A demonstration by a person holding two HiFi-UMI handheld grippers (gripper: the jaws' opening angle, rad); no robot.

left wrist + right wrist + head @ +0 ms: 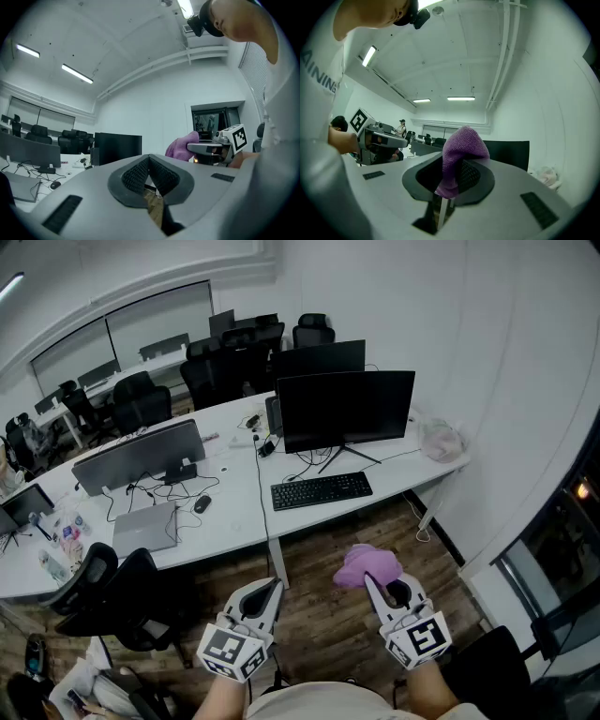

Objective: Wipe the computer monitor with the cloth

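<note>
Head view: monitor (pixel 345 409) on white desk (pixel 234 507).

Keyboard (pixel 322 490) before monitor (pixel 345 409) on desk (pixel 234 512)

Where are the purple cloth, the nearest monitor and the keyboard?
purple cloth (pixel 368 565), head view, middle of the bunched fabric.
monitor (pixel 345 409), head view, centre of its dark screen.
keyboard (pixel 322 490), head view, middle of the keys.
</note>
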